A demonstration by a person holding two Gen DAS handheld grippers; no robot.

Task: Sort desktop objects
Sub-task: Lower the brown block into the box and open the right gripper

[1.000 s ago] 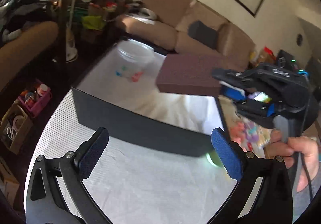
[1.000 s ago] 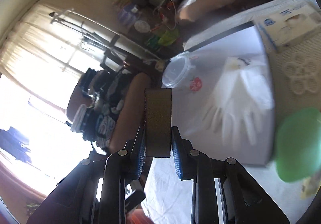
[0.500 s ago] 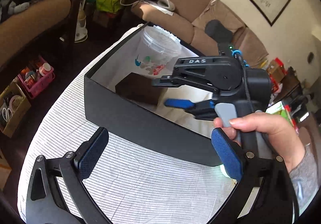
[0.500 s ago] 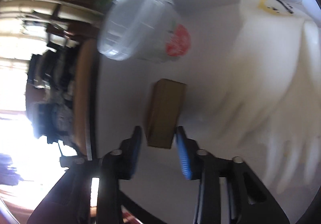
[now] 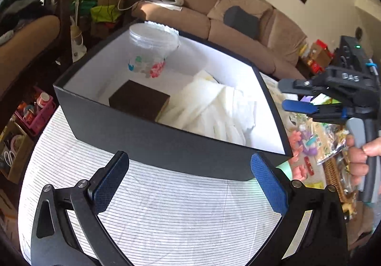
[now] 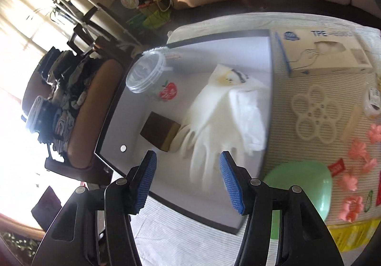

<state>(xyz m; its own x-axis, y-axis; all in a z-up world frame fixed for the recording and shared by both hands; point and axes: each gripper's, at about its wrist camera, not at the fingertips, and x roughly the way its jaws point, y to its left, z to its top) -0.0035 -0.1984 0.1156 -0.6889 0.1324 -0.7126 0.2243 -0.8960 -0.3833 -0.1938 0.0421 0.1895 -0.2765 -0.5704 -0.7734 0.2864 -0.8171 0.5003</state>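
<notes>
1. Left gripper (image 5: 189, 178): the fingers stand wide apart and empty above the striped surface (image 5: 166, 213), just short of the near wall of the black box (image 5: 152, 144).
2. Right gripper (image 6: 188, 180): the fingers have just been opening; nothing sits between them, and they hang released over the near edge of the box. In the left wrist view this gripper shows at 3 o'clock, beside the box and held by a hand (image 5: 359, 158).
3. Done, judged from the contents of the box: the brown block (image 6: 160, 131) lies free on the box floor, touching the fingertips of the white glove (image 6: 214, 127). A folded white packet (image 6: 235, 80) lies beyond the glove, and a clear plastic tub (image 6: 147, 75) stands at the far corner, at about 11 o'clock.
4. Left to do, by the same judgement: items on the surface at 3 o'clock from the box remain unsorted, among them a green dish (image 6: 302, 185), pink flower pieces (image 6: 357, 149), a white ring mould (image 6: 316, 113) and, farthest off, a glove carton (image 6: 326, 54).
</notes>
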